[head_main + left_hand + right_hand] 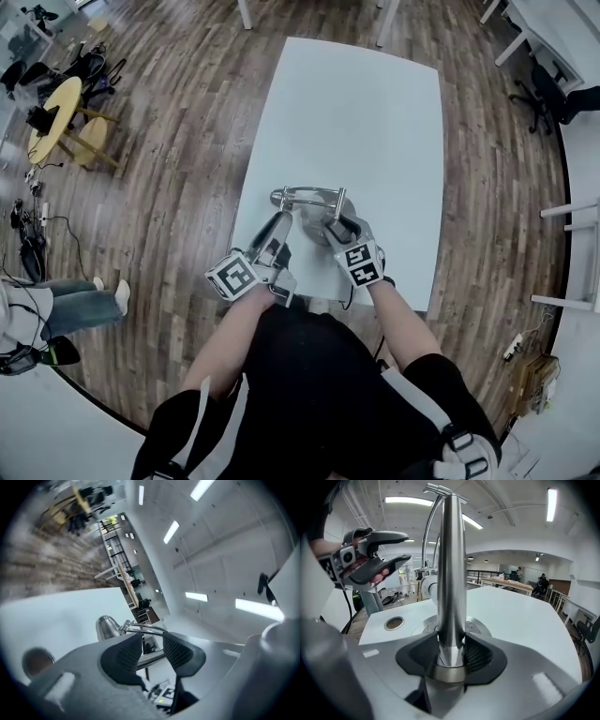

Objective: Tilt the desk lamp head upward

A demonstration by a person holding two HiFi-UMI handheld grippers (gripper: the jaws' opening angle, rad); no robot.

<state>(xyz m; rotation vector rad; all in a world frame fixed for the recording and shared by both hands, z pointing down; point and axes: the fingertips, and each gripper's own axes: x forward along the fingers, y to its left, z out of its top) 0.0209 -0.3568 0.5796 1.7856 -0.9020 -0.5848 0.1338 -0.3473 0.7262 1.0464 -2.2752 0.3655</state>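
A chrome desk lamp (312, 200) stands near the front edge of the white table (375, 112). In the right gripper view its upright post (452, 573) rises from a round base (480, 627), and my right gripper (451, 653) is shut on the post low down. My right gripper (336, 228) sits on the lamp's right side. My left gripper (278, 227) hangs at the lamp's left, open and holding nothing (384, 550). From the left gripper (152, 651) I see the lamp head (107, 627) and thin arm rods (145, 629) beyond the fingers.
A round cable hole (394, 623) is set in the tabletop left of the lamp base. On the wood floor, a yellow round table (56, 112) stands far left, a person's legs (70, 305) nearer left, and chairs (539, 94) at the upper right.
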